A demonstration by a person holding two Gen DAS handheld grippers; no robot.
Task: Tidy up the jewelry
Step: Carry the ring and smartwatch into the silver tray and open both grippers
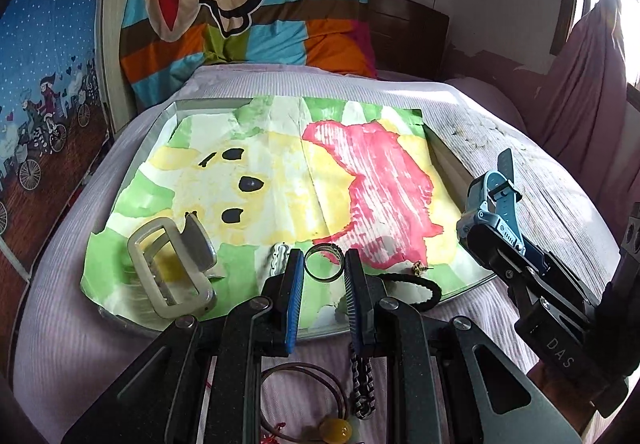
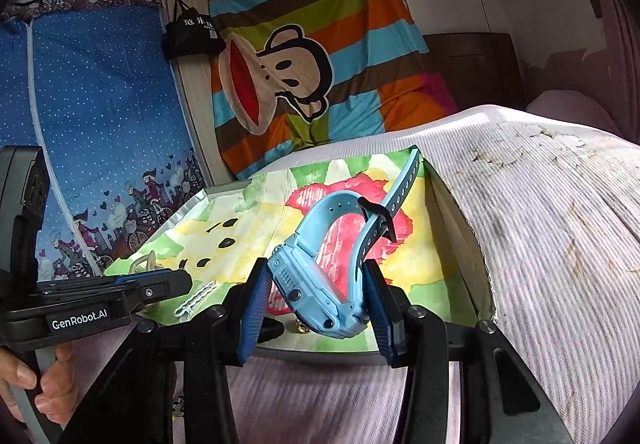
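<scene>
Left gripper (image 1: 323, 264) pinched a thin ring (image 1: 323, 264), apparently lifted for sorting over the tray (image 1: 460, 159). Right gripper (image 2: 318, 296) clamped the blue watch (image 2: 316, 284) by its case, strap free.

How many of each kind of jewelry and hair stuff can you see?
Rings: 1
Watches: 1
Hair claws: 1
Small hair clips: 1
Earrings: 1
Hair ties: 1
Braided cords: 1
Total: 7

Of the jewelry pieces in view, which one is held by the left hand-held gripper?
The thin metal ring, pinched upright between the left hand-held gripper pads. The hair claw lies on the tray; the blue watch sits in the right hand-held gripper.
</scene>
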